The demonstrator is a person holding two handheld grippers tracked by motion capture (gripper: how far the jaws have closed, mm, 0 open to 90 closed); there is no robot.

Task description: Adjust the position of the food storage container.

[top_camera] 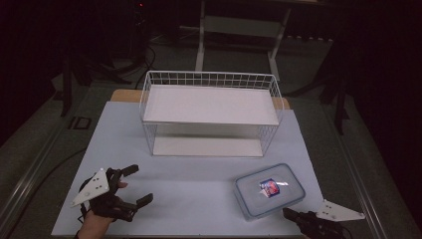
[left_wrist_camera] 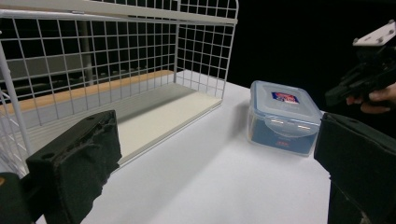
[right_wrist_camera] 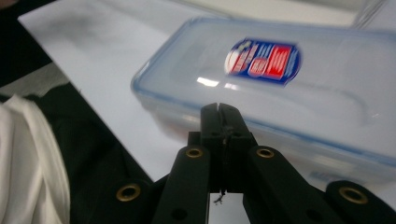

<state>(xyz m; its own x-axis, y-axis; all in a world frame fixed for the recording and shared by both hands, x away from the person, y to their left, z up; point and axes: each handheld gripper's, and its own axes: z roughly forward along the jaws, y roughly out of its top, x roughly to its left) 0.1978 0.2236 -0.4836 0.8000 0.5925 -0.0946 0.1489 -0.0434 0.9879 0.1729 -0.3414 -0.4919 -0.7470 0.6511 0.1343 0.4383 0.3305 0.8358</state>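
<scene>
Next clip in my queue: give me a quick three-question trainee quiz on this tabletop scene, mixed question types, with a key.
1. True or false: the lidded plastic container stands on the upper shelf of the white wire rack.
2. Multiple choice: how do the jaws of the right hand-held gripper stand? A) spread wide apart B) pressed together with nothing between them C) clamped on the lid.
3. Short answer: how do the jaws of the left hand-held gripper stand, and is anything held?

Key:
1. False; it stands on the white table top, in front of the rack.
2. B; the closed tips point at the container's near edge.
3. Open, holding nothing.
</scene>
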